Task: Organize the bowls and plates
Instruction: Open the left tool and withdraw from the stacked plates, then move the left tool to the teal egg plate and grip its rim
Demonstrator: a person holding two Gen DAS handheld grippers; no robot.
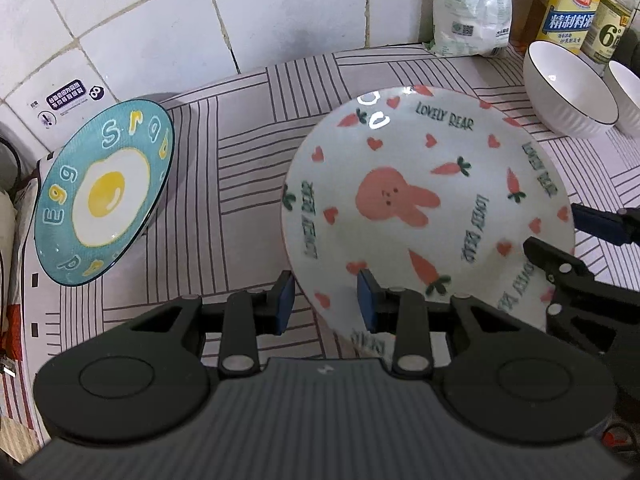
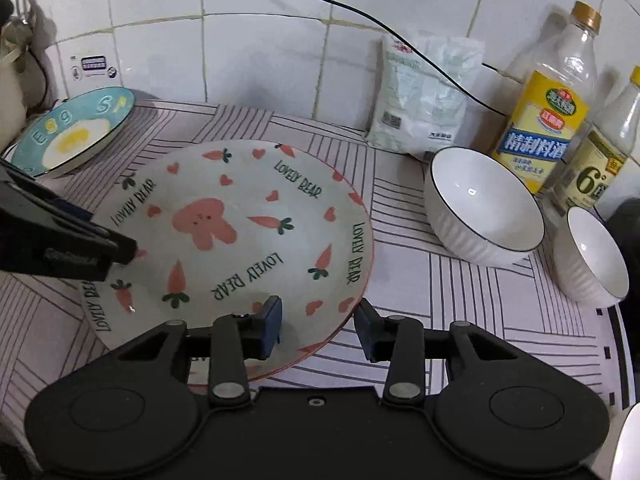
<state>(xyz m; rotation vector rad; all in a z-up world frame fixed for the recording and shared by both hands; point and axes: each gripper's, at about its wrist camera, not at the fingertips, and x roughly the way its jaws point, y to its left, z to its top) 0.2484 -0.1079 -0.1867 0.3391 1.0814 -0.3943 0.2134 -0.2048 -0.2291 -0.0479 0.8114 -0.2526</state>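
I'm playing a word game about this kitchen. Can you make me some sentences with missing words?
1. The big plate has a pink ____ painted in the middle.
2. The blue plate shows a fried ____.
3. Beside the bottles stand ____ white bowls.
4. The words on the big plate say LOVELY ____.

Missing words: bunny, egg, two, BEAR

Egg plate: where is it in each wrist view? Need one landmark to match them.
Left wrist: the egg plate is at far left, mid-height, beside the tiled wall.
Right wrist: the egg plate is at upper left, behind the rabbit plate.
Shared landmark: the rabbit plate, between both grippers.
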